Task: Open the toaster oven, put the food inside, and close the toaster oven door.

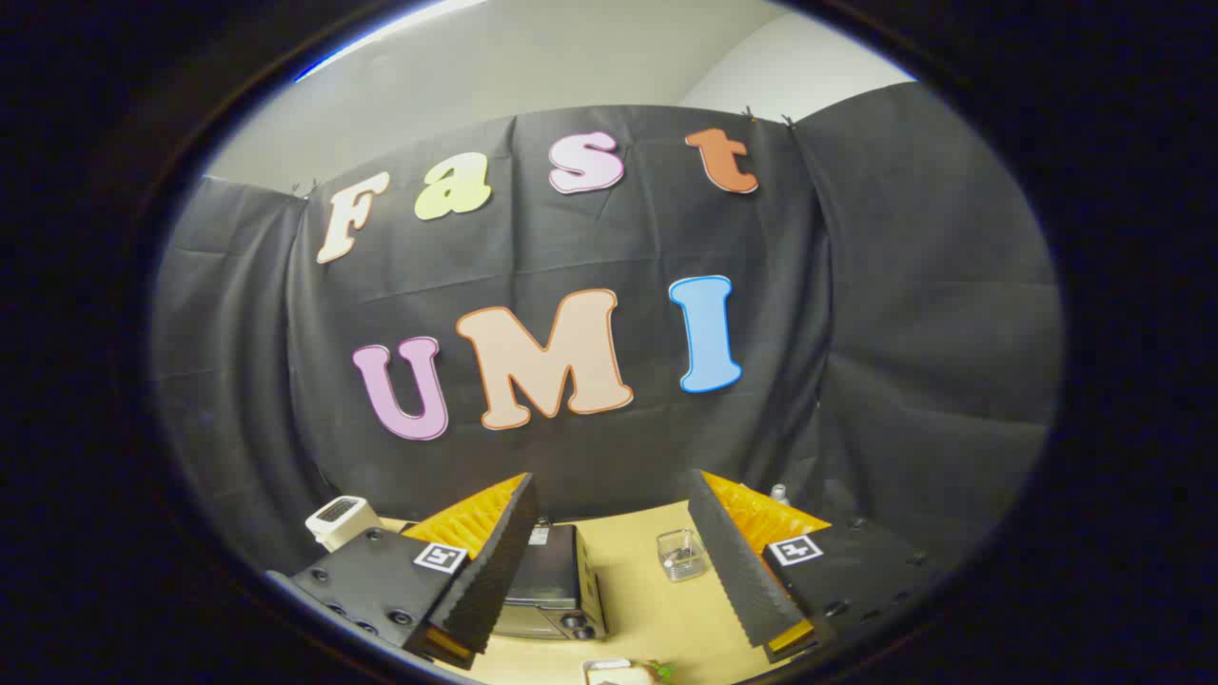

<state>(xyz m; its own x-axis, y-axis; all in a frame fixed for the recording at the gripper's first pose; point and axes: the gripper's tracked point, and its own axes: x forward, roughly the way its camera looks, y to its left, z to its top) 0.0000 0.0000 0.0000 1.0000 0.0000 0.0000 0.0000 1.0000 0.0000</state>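
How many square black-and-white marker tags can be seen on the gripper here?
2: one marker tag on the block behind the left finger, one behind the right finger. The gripper is open; others may be hidden.

Toaster oven (552,580) half hidden behind left finger

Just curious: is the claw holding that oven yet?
Apart. In the gripper view the claw hangs open, high above the table, with the oven down between its fingers.
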